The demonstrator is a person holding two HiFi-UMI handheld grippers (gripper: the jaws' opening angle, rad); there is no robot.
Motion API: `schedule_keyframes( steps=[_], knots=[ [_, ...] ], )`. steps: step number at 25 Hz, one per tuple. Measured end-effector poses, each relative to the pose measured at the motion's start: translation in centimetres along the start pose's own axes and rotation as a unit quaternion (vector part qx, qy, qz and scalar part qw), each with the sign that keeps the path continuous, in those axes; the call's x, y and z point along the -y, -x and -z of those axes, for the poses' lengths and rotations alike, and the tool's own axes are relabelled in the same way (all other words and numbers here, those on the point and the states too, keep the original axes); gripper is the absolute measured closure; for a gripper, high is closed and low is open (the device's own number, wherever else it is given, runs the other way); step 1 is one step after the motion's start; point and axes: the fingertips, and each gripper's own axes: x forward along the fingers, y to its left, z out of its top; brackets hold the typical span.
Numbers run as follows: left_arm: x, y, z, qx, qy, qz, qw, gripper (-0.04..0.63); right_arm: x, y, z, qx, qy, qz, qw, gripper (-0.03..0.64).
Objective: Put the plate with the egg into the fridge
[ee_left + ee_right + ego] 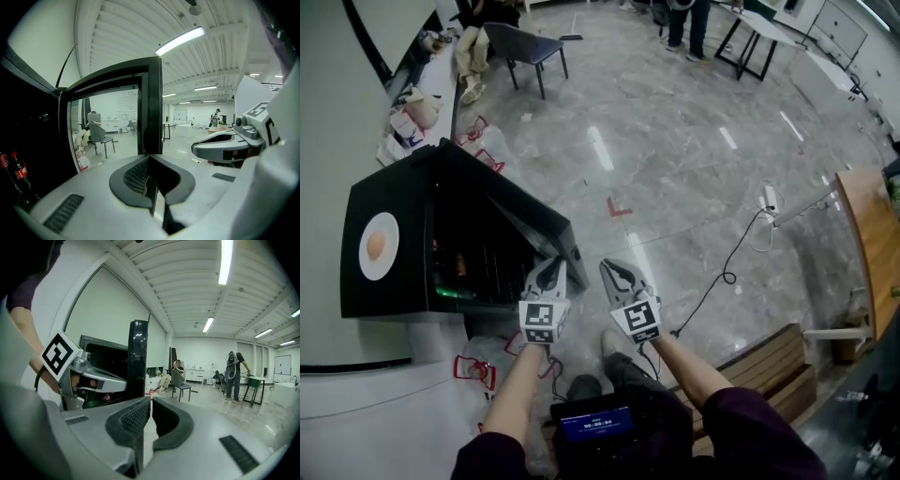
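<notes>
inside the fridge (394,192), bottles (19,172) seemingly half-hidden.

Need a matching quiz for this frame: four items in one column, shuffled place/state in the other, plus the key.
Items
1. plate with the egg
2. fridge door
3. red-labelled bottles
4. left hand-held gripper

Place or state
A. inside the fridge
B. jaws shut, nothing between them
C. on top of the fridge
D. swung open

Pairs: 1-C, 2-D, 3-A, 4-B
</notes>
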Motion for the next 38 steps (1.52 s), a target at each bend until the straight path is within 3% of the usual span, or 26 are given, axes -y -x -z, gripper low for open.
schedule_keyframes(
  steps=[10, 19, 23, 26, 30, 33, 35, 38],
  knots=[
    [1.4, -7.5, -2.7, 0.001, 0.007, 0.013, 0.9999, 0.586, 3.9, 1.1, -0.7, -0.011, 0.001, 0.023, 1.000, 0.607],
    [-0.1, -6.4, -4.3, 0.004, -0.006, -0.005, 1.0000, 0.586, 4.1, -0.3, -2.0, 0.002, 0.002, 0.002, 1.000, 0.607],
    [-1.5, -4.9, -5.3, 0.012, -0.041, -0.021, 0.9989, 0.586, 3.4, -2.3, -3.0, 0.034, 0.015, -0.032, 0.999, 0.609],
    [-1.9, -2.7, -7.8, 0.019, -0.095, -0.031, 0.9948, 0.586, 2.4, -3.6, -5.1, 0.047, 0.020, -0.068, 0.996, 0.608],
    [-3.4, 1.9, -12.5, 0.025, -0.185, -0.071, 0.9798, 0.586, -1.0, -5.7, -10.1, 0.062, 0.023, -0.130, 0.989, 0.609],
    [-5.0, 6.1, -15.2, 0.030, -0.235, -0.109, 0.9654, 0.586, -5.3, -7.9, -14.7, 0.099, 0.043, -0.197, 0.975, 0.609],
    [-6.5, 9.2, -16.8, 0.023, -0.275, -0.143, 0.9505, 0.586, -8.5, -9.1, -17.7, 0.113, 0.058, -0.238, 0.963, 0.609],
    [-9.3, 14.0, -18.9, 0.001, -0.343, -0.193, 0.9193, 0.586, -13.4, -11.0, -22.0, 0.112, 0.083, -0.303, 0.943, 0.609]
  ],
)
